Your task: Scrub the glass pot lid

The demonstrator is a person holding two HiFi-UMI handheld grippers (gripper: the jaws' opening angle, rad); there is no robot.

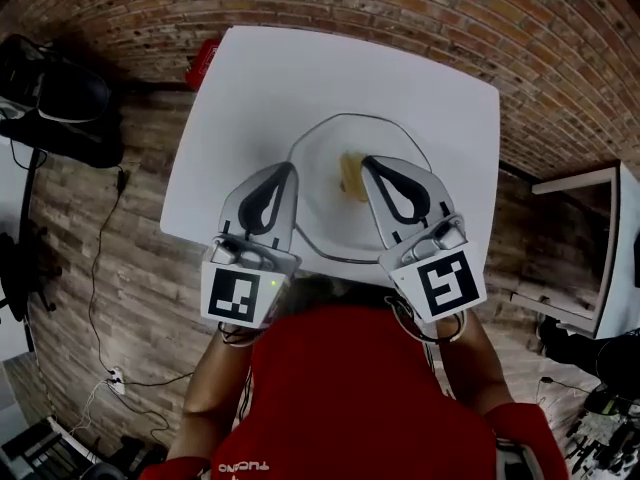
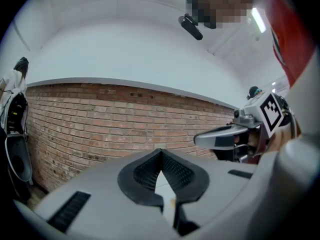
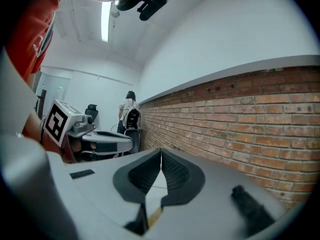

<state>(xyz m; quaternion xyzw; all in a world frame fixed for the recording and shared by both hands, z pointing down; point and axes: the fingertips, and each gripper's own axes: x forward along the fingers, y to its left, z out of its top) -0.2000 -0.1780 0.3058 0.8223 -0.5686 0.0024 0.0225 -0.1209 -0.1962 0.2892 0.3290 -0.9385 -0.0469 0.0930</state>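
Fingers of left gripper (image 1: 292, 166) and right gripper (image 1: 366, 161) were pressed together, empty, poised over flat-lying round clear glass pot lid (image 1: 328, 148), likely pre-grasp.

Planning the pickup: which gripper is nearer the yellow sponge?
Right. The right gripper sits close beside the sponge; the left gripper is farther to its left, over the lid.
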